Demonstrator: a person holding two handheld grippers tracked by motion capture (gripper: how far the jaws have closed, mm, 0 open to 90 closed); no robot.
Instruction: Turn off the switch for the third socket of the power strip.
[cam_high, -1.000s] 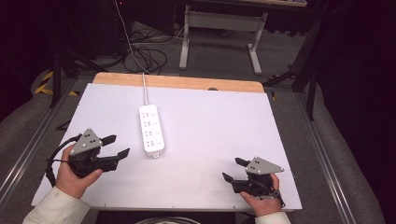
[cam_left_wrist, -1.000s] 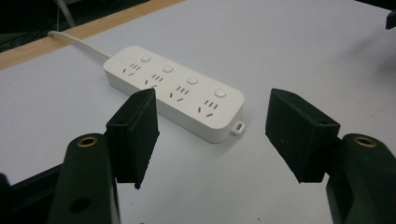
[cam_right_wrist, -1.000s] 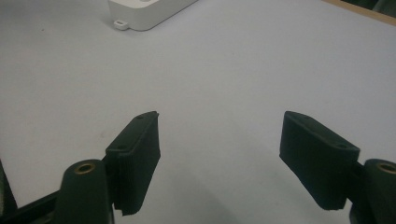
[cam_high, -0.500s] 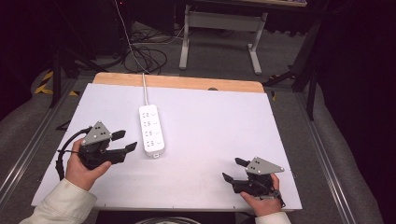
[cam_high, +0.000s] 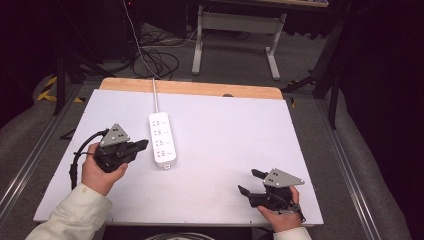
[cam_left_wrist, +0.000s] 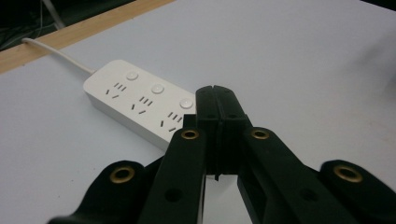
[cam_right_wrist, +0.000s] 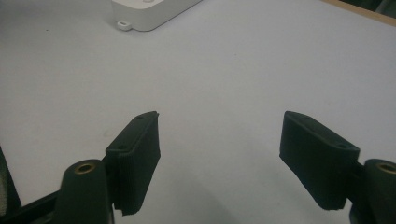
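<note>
White surface (cam_high: 220, 150), power strip (cam_high: 163, 139) lying left of centre. Left gripper (cam_high: 142, 145) just clamped tight on nothing, tips beside the strip: looks like lining up to press a switch. Right gripper (cam_high: 248, 182) wide open, empty, well apart.

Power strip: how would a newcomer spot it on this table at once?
Start at the white table with the wooden strip along its far edge. Left of centre lies the power strip, lengthwise, its white cord running off the far edge. It is the one white block with sockets and round buttons, just beyond the left gripper.
</note>
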